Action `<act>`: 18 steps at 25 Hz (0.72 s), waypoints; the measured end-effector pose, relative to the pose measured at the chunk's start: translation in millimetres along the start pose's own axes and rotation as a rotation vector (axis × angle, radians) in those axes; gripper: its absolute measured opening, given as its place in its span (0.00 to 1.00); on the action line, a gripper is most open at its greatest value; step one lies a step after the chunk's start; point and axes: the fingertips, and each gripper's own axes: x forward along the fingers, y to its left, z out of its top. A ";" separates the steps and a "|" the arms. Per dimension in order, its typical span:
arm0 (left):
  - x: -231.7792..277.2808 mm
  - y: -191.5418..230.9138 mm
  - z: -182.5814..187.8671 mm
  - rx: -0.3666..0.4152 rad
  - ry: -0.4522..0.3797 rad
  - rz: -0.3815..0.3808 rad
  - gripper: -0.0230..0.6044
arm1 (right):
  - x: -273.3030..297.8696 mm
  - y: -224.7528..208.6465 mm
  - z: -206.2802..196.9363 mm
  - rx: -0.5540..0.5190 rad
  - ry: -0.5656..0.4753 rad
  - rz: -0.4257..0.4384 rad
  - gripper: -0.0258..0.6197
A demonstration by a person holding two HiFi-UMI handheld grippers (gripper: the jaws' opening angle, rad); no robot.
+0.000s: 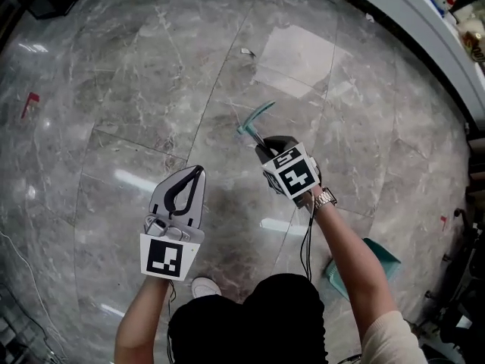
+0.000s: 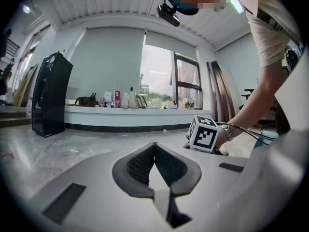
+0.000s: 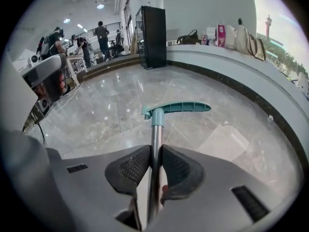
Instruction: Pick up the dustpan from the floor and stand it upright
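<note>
The dustpan has a metal pole [image 3: 155, 137] topped by a teal T-handle [image 3: 176, 108]. My right gripper [image 3: 155, 149] is shut on that pole just below the handle. In the head view the teal handle [image 1: 255, 120] sticks out past the right gripper [image 1: 264, 144], and the teal pan [image 1: 365, 268] shows low down behind the person's right forearm. My left gripper [image 1: 199, 170] is held to the left, apart from the dustpan, with its tips together and nothing between them [image 2: 154, 145]. The right gripper's marker cube [image 2: 206, 133] shows in the left gripper view.
The grey marble floor [image 1: 151, 89] carries a pale rectangular patch [image 1: 299, 59], a small scrap [image 1: 248, 51] and a red mark [image 1: 30, 103]. A curved ledge [image 1: 424, 21] with bags and bottles runs along the far right. A black cabinet [image 3: 152, 35] stands at the back, with people [image 3: 101, 35] beyond it.
</note>
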 end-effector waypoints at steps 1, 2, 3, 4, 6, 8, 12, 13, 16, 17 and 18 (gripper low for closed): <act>-2.9 -8.5 19.9 -0.009 0.006 -0.017 0.05 | -22.9 -2.0 5.3 0.004 -0.015 -0.007 0.19; -6.8 -16.3 40.9 -0.012 0.012 -0.034 0.05 | -46.2 -3.9 10.2 0.012 -0.033 -0.016 0.19; -11.5 -23.8 61.6 -0.001 0.020 -0.050 0.05 | -69.7 -5.6 15.1 0.020 -0.054 -0.024 0.19; -16.4 -32.1 80.7 0.033 0.032 -0.070 0.05 | -93.2 -7.7 19.7 0.028 -0.077 -0.032 0.19; -25.0 -51.5 113.4 0.170 0.076 -0.123 0.05 | -140.9 -15.5 27.6 0.040 -0.123 -0.052 0.19; -34.6 -72.5 145.7 0.199 0.100 -0.137 0.05 | -189.9 -23.8 31.3 0.055 -0.169 -0.084 0.18; -59.1 -131.5 215.9 0.081 0.087 -0.140 0.05 | -291.2 -20.6 23.9 0.085 -0.259 -0.122 0.18; -64.6 -151.4 233.0 0.080 0.086 -0.159 0.05 | -316.9 -17.0 20.0 0.086 -0.285 -0.123 0.18; -76.0 -218.1 278.6 0.058 0.071 -0.215 0.05 | -389.5 -9.8 1.6 0.088 -0.370 -0.127 0.18; -78.9 -241.6 290.0 0.042 0.061 -0.227 0.05 | -410.4 -8.5 -5.6 0.090 -0.396 -0.129 0.18; -82.6 -265.5 298.5 0.025 0.051 -0.234 0.05 | -429.5 -6.3 -13.3 0.093 -0.420 -0.128 0.18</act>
